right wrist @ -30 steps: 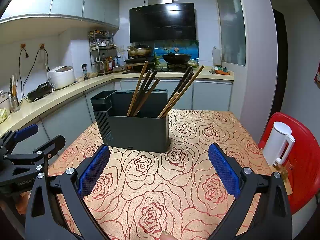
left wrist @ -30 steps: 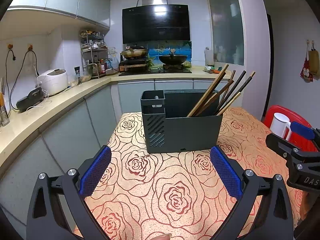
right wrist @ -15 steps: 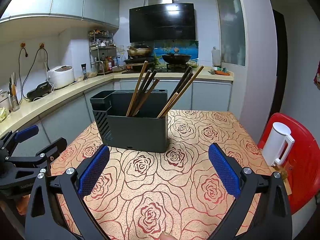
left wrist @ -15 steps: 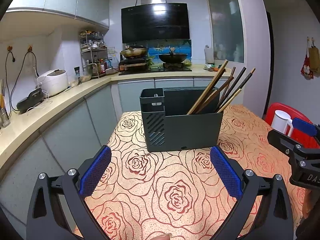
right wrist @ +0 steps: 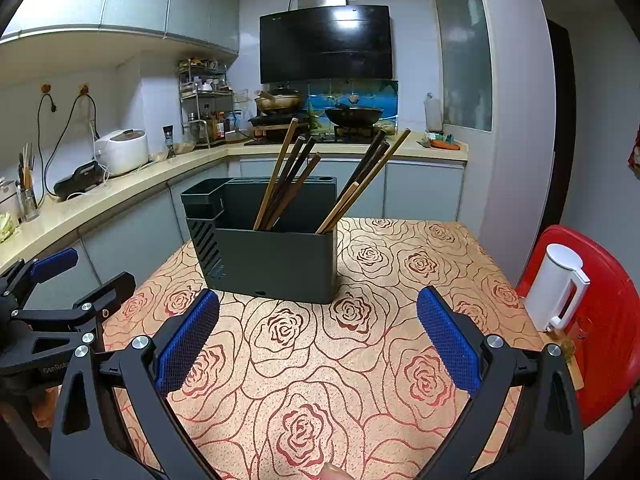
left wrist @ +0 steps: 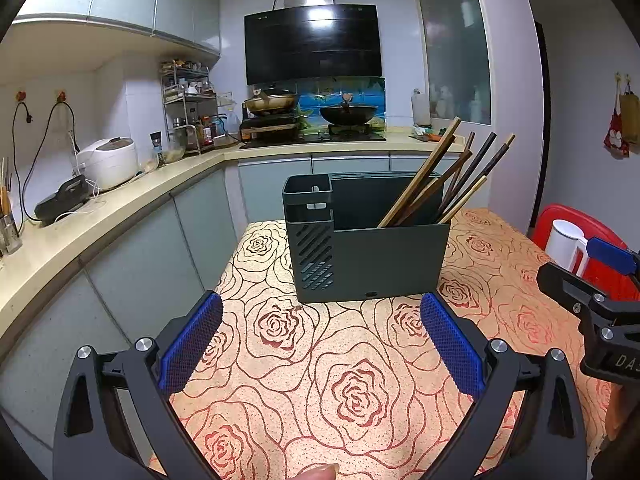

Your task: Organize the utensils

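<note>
A dark grey utensil holder [left wrist: 372,252] [right wrist: 276,252] stands upright on the rose-patterned table [left wrist: 344,364] [right wrist: 320,360]. Several wooden and dark chopsticks [left wrist: 444,176] [right wrist: 292,176] lean inside its large compartment; its small slotted side compartment looks empty. My left gripper [left wrist: 320,344] is open, short of the holder, with nothing between its blue pads. My right gripper [right wrist: 316,340] is likewise open and empty, in front of the holder. Each gripper shows at the edge of the other's view: the right gripper [left wrist: 596,304] and the left gripper [right wrist: 60,304].
A white kettle [right wrist: 556,284] sits on a red chair [right wrist: 600,320] at the table's right. A kitchen counter [left wrist: 100,216] with a rice cooker [left wrist: 108,162] runs along the left. The stove with pans [left wrist: 312,116] is at the back.
Both grippers have drifted slightly relative to the holder, and the right gripper sits a little lower in the left view. Jaws stay open; the chopsticks and holder have not moved.
</note>
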The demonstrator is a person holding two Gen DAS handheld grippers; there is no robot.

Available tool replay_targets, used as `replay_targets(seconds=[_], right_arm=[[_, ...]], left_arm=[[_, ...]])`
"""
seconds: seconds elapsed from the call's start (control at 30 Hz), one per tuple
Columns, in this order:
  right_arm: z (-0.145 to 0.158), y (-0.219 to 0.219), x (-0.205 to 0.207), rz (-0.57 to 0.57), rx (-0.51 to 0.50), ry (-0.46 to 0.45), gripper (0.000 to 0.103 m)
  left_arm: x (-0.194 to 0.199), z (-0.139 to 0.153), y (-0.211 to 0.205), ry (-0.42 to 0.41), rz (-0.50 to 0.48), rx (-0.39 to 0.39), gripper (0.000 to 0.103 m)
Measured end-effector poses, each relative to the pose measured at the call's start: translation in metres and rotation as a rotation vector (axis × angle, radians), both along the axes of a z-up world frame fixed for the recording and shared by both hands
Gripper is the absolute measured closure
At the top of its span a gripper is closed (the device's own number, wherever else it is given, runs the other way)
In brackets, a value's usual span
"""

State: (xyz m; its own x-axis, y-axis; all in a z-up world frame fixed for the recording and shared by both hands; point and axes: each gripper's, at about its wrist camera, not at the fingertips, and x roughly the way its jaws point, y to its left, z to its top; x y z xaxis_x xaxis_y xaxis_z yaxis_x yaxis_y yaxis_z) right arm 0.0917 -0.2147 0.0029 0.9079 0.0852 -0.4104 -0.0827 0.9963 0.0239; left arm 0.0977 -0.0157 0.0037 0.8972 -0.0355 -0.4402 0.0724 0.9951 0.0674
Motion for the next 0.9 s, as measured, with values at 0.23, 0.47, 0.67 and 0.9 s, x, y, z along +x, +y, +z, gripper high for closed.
replay_targets(seconds=[0.23,0.47,0.67,0.9], right_arm=[[-0.0002,0.0006,0.0002,0.000,0.001,0.001,0.007],[0.0000,0.0008,0.0003,0.001,0.000,0.001,0.007],[-0.0039,0.0049,-0.0001,0.000,-0.001,0.007,0.007],[-0.0057,0.0051,0.0018,-0.002,0.003,0.013,0.007]], left_arm=[[0.0000,0.0007,-0.0007,0.000,-0.005,-0.002,0.007],[-0.0006,0.0020,-0.0024,-0.007,-0.013,-0.003,0.007],[-0.0024,0.0016,-0.0031,-0.014,-0.027,-0.003,0.007],[-0.0042,0.0032,0.0005,-0.024,-0.040,-0.035,0.007]])
